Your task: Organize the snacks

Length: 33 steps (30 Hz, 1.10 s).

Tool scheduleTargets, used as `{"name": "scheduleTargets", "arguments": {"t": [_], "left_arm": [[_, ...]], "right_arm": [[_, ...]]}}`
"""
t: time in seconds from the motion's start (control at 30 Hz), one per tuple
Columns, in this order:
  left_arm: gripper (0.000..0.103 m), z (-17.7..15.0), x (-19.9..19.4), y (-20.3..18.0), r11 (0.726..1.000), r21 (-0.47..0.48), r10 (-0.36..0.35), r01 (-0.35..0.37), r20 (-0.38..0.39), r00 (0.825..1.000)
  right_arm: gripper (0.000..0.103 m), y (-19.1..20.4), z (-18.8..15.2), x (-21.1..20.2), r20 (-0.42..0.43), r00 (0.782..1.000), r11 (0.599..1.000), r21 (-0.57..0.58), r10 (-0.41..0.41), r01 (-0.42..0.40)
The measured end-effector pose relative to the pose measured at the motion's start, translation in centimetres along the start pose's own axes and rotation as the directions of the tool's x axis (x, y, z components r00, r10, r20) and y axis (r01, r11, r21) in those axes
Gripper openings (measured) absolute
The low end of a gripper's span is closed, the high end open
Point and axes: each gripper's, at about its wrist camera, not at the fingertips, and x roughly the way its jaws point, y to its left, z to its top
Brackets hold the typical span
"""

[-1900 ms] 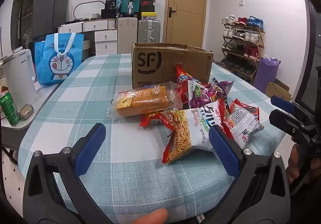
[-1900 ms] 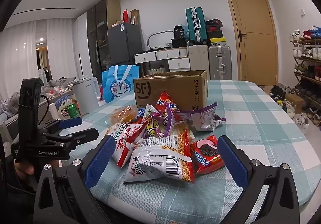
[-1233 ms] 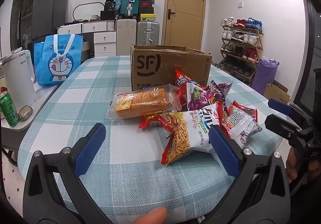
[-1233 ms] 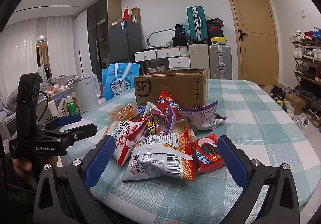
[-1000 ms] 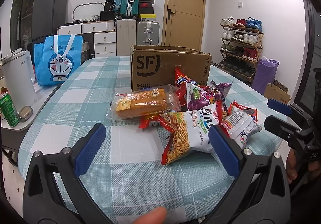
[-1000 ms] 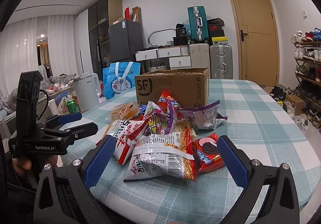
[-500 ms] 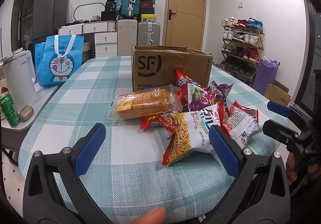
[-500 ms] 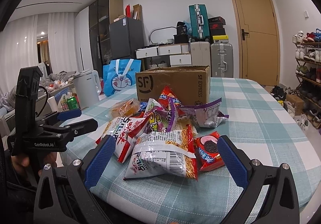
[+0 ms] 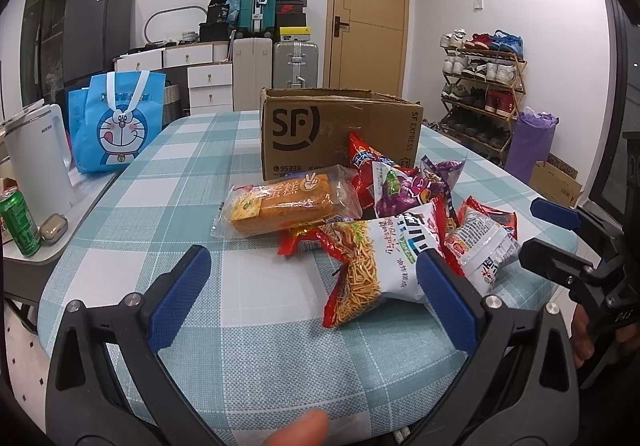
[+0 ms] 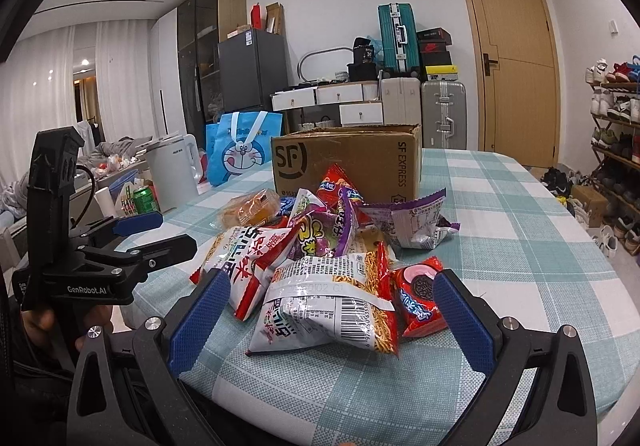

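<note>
While both hover level at the table edge, left tool (image 9: 312,278) and right tool (image 10: 326,306) gape empty before the snack pile (image 10: 320,258).

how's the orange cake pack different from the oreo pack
The cake pack is a long clear wrapper showing an orange loaf; the cookie pack is smaller, opaque red with a cookie picture. The cake pack lies at the pile's left edge, the cookie pack at its right. Both lie on the table.

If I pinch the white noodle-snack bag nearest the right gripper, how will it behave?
The white noodle-snack bag looks puffed with air, so probably light and squashy. Its glossy film may slip. The contents probably crush easily; pinching the crimped end seems safer.
</note>
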Motion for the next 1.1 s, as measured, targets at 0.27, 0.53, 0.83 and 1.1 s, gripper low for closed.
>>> {"name": "scheduleTargets", "arguments": {"t": [0.27,0.53,0.83,1.1], "left_arm": [[0.102,-0.1,0.7,-0.3,1.000,0.010,-0.008,0.009,-0.030,1.000],[0.102,-0.1,1.4,-0.4,1.000,0.010,-0.017,0.018,-0.050,0.999],[0.102,0.2,1.4,-0.5,1.000,0.016,-0.008,0.008,-0.045,0.999],[0.102,0.9,2.1,-0.9,0.998,0.034,-0.042,0.045,-0.075,0.996]], "right_arm": [[0.103,-0.3,0.1,0.5,-0.031,1.000,1.000,0.009,-0.004,0.004],[0.103,-0.6,-0.2,1.5,-0.071,0.997,1.000,0.020,-0.011,0.012],[0.103,-0.5,-0.3,2.6,-0.118,0.993,1.000,-0.004,-0.029,0.029],[0.103,0.1,-0.2,3.8,-0.147,0.988,0.998,-0.041,-0.043,0.037]]}}
